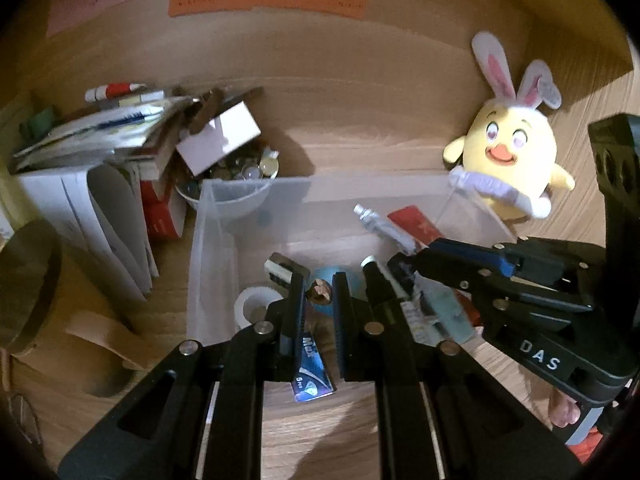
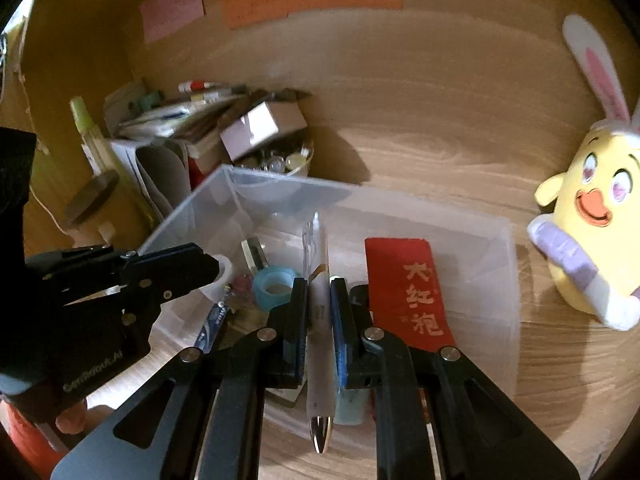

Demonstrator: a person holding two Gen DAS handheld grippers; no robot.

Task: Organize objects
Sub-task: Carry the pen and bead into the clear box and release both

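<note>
Nearest the lens, your right hand-held gripper is clenched on a white pen; the pen runs lengthwise between the jaws, its metal tip pointing back toward you and its clear far end reaching over the bin. Your left hand-held gripper is clamped on a flat blue packet, which hangs below the jaws over the near rim. Both tools tilt downward over the near edge of the clear plastic bin, standing side by side, the right one just beside the left. A fingertip shows under the left tool's body in the right wrist view.

Inside the bin lie a red packet with gold characters, a blue tape roll, a white tape roll and a small tube.

Edges: the bin's walls stand upright all round. A white bowl of small items and a stack of papers and books crowd the far left. A yellow plush chick with rabbit ears stands touching the far right corner. The worktop beyond the bin's far wall is open.
</note>
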